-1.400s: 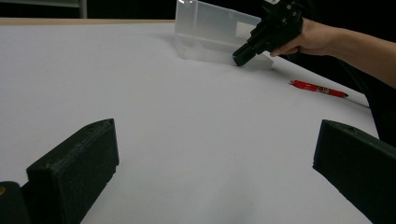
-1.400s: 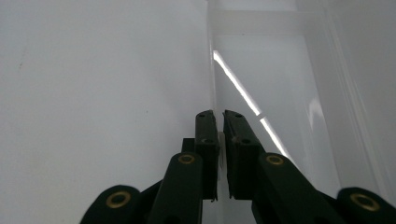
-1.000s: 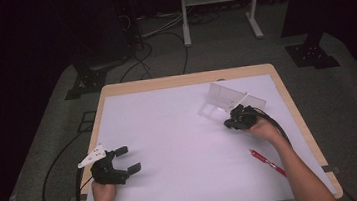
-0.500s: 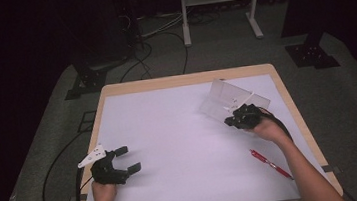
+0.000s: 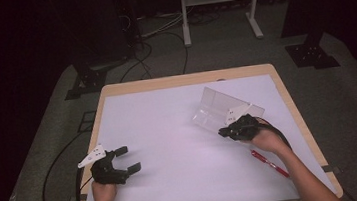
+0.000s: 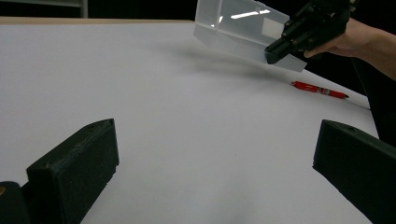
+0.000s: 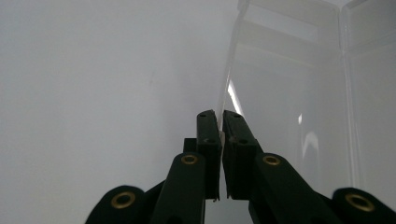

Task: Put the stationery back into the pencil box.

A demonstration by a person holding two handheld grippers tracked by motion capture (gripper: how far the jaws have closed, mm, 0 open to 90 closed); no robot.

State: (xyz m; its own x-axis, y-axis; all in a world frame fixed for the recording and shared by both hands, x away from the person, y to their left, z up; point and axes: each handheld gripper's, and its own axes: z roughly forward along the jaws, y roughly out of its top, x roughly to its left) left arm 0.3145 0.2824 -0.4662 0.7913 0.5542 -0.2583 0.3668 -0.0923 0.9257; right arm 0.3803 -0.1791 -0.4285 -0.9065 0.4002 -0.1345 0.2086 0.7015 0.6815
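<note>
While my right gripper [image 5: 226, 131] pinches the thin edge of the clear plastic folding box [image 5: 220, 107], its fingers [image 7: 208, 135] are clamped almost flat together with only that transparent wall between them, as the right gripper view shows. The box hangs tilted off the white-covered bench [image 5: 169, 131], on the far right part of it; from my left gripper's view its lower edge looks lifted clear of the sheet, a shadow beneath. Its long axis runs roughly across the bench, slanting from the far middle toward my right hand [image 5: 266, 140], and the body of it stretches away from my fingers toward the far side.

My left gripper [image 5: 122, 160] sits near the front left corner, well apart from the box, fingers [image 6: 74, 172] spread wide and holding nothing. So the right hand is the nearer one by far; the left would have to cross the open sheet to help.

The red pen [image 5: 269, 163] lies on the bench just behind my right wrist, beside the forearm. I judge any swing back toward me must mind it.
</note>
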